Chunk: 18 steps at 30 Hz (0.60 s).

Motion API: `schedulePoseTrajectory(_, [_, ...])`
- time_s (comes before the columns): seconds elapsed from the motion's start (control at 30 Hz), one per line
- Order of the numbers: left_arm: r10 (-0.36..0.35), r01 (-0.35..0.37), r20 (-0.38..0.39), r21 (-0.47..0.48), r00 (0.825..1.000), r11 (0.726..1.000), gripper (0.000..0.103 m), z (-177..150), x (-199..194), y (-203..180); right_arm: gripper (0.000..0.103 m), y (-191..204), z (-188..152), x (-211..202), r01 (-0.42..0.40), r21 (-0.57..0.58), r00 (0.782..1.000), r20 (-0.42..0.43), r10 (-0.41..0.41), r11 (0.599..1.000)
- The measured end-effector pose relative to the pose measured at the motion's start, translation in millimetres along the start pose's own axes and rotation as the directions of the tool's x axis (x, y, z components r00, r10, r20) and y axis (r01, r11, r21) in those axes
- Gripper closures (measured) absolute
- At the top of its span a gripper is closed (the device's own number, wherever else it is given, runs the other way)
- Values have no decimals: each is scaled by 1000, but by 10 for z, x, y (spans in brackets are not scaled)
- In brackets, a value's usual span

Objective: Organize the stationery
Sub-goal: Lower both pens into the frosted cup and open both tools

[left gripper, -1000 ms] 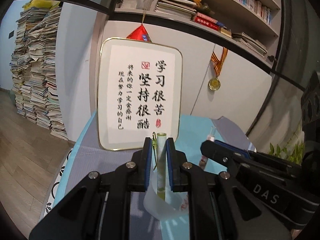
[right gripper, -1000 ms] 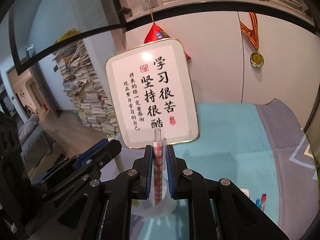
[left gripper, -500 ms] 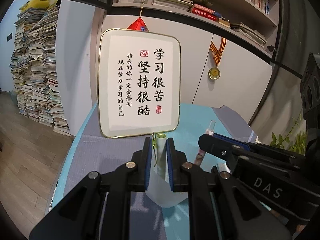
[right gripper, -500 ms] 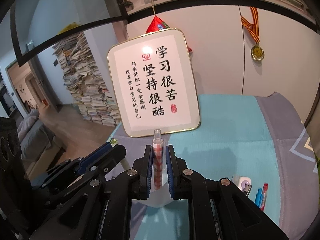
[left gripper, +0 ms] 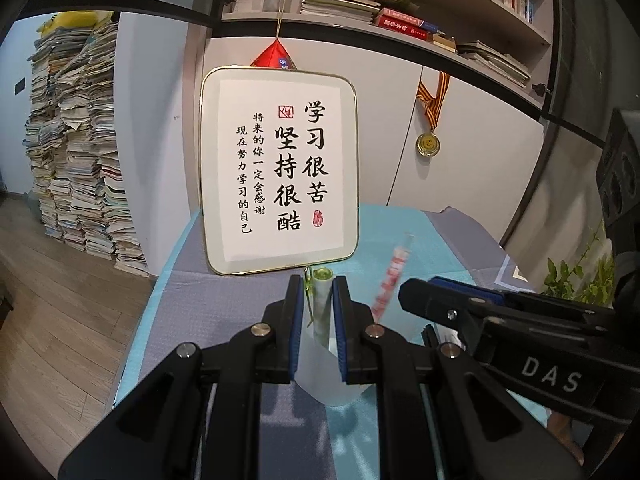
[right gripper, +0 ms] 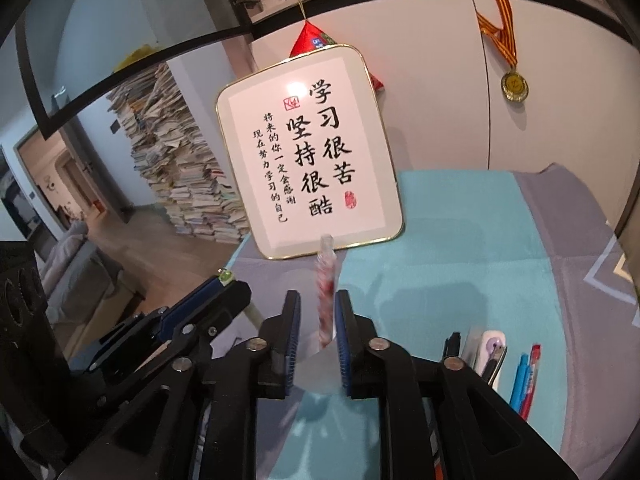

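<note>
Since a second ago, the right gripper (right gripper: 318, 320) has opened around its red pen (right gripper: 326, 292), which now stands blurred and tilted between the spread jaws.

Left gripper (left gripper: 318, 312) stays clamped on a green pen (left gripper: 322, 304), held upright over a translucent cup (left gripper: 326, 376) on the blue and grey cloth (left gripper: 224, 304). From the right camera the red pen's lower end dips toward the same cup (right gripper: 320, 372), its barrel touching neither blue pad (whether it already rests in the cup cannot be told). Behind both stands a gold-rimmed calligraphy plaque (left gripper: 280, 172), propped upright on the cloth. At the lower right of the right view lie more pens (right gripper: 526, 376) and a white corrector (right gripper: 490, 350), side by side. A medal (right gripper: 514, 86) hangs on the white cabinet.
</note>
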<state>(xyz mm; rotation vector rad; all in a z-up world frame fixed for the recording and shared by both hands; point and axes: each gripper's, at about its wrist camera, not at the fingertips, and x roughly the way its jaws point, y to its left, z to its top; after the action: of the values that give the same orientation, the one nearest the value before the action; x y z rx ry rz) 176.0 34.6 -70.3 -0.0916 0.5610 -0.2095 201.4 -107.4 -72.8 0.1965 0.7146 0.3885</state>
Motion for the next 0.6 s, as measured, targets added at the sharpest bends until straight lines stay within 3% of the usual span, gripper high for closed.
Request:
schedulePoseTrajectory(0.1, [4, -4, 17, -2, 1000, 1000, 88, 20, -77, 3, 65, -52, -19, -76, -9, 29, 1000, 13, 9, 1000])
schedulePoseTrajectory(0.33, [-5, 0, 111, 46, 994, 999, 81, 127, -429, -135, 65, -35, -6, -546, 24, -4, 994, 111, -23, 1000])
schedulePoseTrajectory(0.4, [-15, 7, 143, 54, 990, 999, 72, 153, -547, -174, 65, -56, 4, -689, 31, -7, 990, 139, -29, 1000])
schedulePoseTrajectory(0.6, [-110, 93, 165, 111, 980, 990, 66, 131, -783, -455, 65, -317, -20, -1128, 98, 44, 975, 195, -104, 994])
